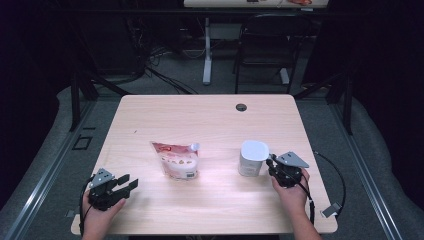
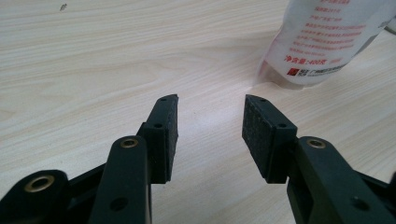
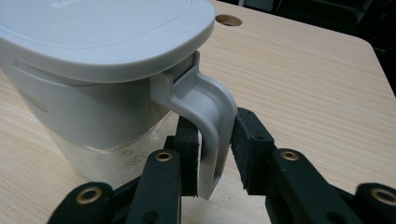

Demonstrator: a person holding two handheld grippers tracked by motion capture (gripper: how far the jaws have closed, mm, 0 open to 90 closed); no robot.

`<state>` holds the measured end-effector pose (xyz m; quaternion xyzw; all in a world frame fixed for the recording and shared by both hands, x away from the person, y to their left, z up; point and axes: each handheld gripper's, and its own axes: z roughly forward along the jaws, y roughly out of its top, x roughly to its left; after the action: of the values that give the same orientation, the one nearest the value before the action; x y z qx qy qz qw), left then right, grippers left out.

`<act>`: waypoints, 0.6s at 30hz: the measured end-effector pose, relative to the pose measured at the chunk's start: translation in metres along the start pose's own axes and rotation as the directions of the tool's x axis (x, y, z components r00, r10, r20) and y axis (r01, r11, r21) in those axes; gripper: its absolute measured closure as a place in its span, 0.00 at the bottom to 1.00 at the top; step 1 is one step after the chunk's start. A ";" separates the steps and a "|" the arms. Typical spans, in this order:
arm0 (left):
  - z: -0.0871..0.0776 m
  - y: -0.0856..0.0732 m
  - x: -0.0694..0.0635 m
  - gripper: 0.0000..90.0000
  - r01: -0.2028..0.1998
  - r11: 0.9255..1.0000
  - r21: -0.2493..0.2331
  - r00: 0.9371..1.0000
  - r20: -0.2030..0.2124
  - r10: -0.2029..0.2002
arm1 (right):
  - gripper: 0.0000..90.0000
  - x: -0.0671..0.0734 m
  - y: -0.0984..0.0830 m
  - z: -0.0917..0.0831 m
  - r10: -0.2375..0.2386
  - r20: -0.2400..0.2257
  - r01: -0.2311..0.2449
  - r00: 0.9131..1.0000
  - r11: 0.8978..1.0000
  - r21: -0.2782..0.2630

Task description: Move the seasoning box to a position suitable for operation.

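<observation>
**Jug handle between right jaws; left gripper idle by pouch**

High view. The table (image 1: 210, 112), pale wood-grain laminate with a round cable hole at its far edge, carried two items. The jug (image 1: 253, 158), a white squarish container with a flat lid, stood right of the table's middle. The pouch (image 1: 176, 160), a glossy spouted bag with red print, lay flat just left of the jug, apart from it. The right gripper (image 1: 272, 165) sat at the jug's near right side, at the handle. The left gripper (image 1: 126, 183) rested near the table's front left corner, well apart from the jug.

Left gripper view. Jaws stood wide apart with nothing between them, bare tabletop beyond. The fingertips (image 2: 258, 122) were matte black with a gritty face. The pouch's base (image 2: 322, 42) showed ahead and to the right, smooth white film with red lettering.

Right gripper view. The jaws bracketed the handle (image 3: 212, 121), a smooth grey plastic loop hanging from under the lid (image 3: 102, 32). The left pad touched it; a sliver of gap seemed to remain at the right pad (image 3: 243, 149), so no firm clamp was yet made. The jug's lower wall looked frosted and translucent.

Handling note: a good grip likely needed the pads squared on the handle's flat sides, closed fully before any lift, since smooth plastic could slip or swing.
</observation>
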<state>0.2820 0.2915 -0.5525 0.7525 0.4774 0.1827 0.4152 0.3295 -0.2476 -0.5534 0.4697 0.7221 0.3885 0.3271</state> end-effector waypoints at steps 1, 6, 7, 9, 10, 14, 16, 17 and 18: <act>0.000 0.000 0.000 0.62 -0.002 1.000 0.000 1.000 0.001 0.002 | 0.81 0.000 0.000 0.000 -0.001 0.001 0.001 1.000 1.000 0.002; 0.000 0.000 0.000 0.62 -0.002 1.000 -0.001 1.000 0.001 0.002 | 0.81 0.000 0.000 -0.001 -0.007 -0.003 0.007 1.000 1.000 0.004; 0.000 0.000 0.000 0.62 -0.002 1.000 -0.002 1.000 0.002 0.002 | 0.81 0.000 0.000 -0.001 -0.009 -0.005 0.009 1.000 1.000 0.005; 0.000 0.000 0.000 0.62 -0.003 1.000 0.000 1.000 0.001 0.003 | 0.80 0.000 0.000 -0.001 -0.007 -0.008 0.007 1.000 1.000 0.003; 0.000 0.000 0.000 0.62 -0.003 1.000 0.000 1.000 0.001 0.003 | 0.80 0.000 0.000 -0.001 -0.002 -0.010 0.002 1.000 1.000 -0.002; 0.000 0.000 0.001 0.61 -0.001 1.000 -0.003 1.000 0.001 0.001 | 0.80 -0.001 -0.001 -0.001 0.002 -0.021 -0.002 1.000 1.000 -0.006; 0.000 0.000 0.001 0.61 -0.001 1.000 -0.003 1.000 -0.001 0.001 | 0.80 -0.001 -0.001 -0.002 -0.002 -0.025 0.001 1.000 1.000 -0.005; 0.000 0.000 0.001 0.61 -0.001 1.000 -0.003 1.000 -0.001 0.001 | 0.80 -0.001 -0.001 -0.002 -0.003 -0.027 0.003 1.000 1.000 -0.006; 0.000 0.000 0.002 0.61 -0.001 1.000 -0.004 1.000 -0.001 0.001 | 0.80 -0.001 -0.001 -0.003 -0.009 -0.029 0.009 1.000 1.000 -0.004</act>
<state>0.2828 0.2928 -0.5523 0.7517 0.4770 0.1843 0.4165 0.3271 -0.2498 -0.5528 0.4601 0.7282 0.3950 0.3192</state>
